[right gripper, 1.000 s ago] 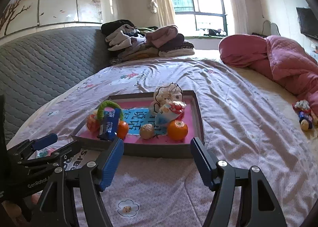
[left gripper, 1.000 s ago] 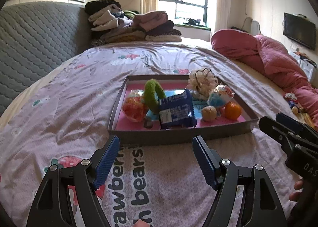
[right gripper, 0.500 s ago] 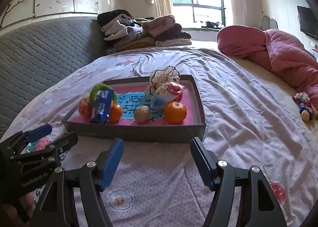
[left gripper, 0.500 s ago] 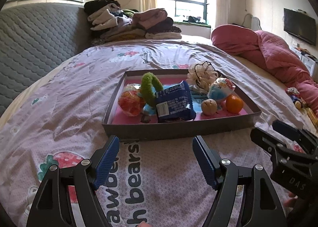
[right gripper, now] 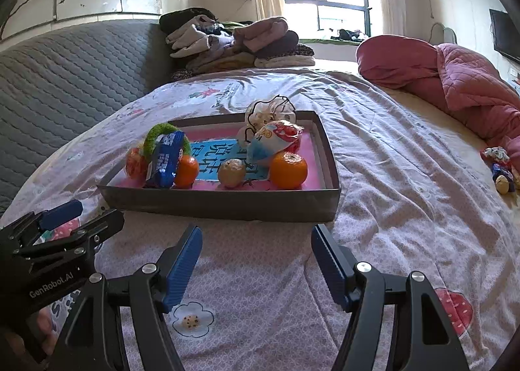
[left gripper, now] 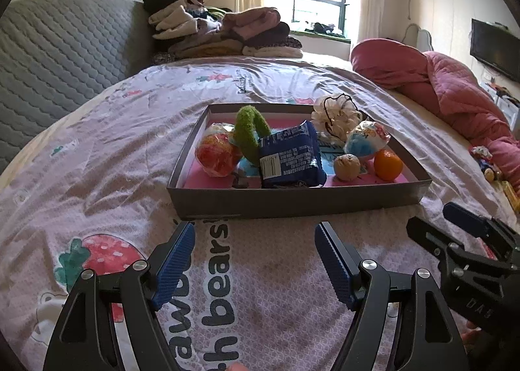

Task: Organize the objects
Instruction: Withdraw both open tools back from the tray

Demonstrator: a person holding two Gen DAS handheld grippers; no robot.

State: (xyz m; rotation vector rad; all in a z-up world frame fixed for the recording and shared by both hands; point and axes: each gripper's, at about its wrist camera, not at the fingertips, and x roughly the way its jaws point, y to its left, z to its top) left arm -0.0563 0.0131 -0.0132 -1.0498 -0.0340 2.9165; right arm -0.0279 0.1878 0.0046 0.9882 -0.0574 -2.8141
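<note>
A shallow grey box (left gripper: 292, 202) (right gripper: 221, 205) with a pink floor lies on the bed. In it are a blue snack pack (left gripper: 289, 156) (right gripper: 164, 159), a green fuzzy ring (left gripper: 248, 134) (right gripper: 156, 134), an orange (left gripper: 388, 164) (right gripper: 288, 170), a second orange (right gripper: 186, 171), a brown ball (left gripper: 347, 167) (right gripper: 231, 172), a netted red-orange ball (left gripper: 214, 153), a colourful wrapped bag (left gripper: 365, 140) (right gripper: 276, 140) and a white mesh pouf (left gripper: 338, 117) (right gripper: 269, 111). My left gripper (left gripper: 255, 257) is open and empty, just short of the box's near wall. My right gripper (right gripper: 256, 260) is open and empty, also before the box.
The bed carries a lilac printed sheet (left gripper: 97, 176). A pink quilt (left gripper: 455, 95) is heaped at the right. Folded clothes (left gripper: 221, 33) are stacked at the far end by the grey quilted headboard (left gripper: 48, 56). Small toys (right gripper: 500, 169) lie at the right edge.
Both grippers have drawn back a little and dropped lower; the box now sits slightly farther off and higher in view. Both stay open and empty.
</note>
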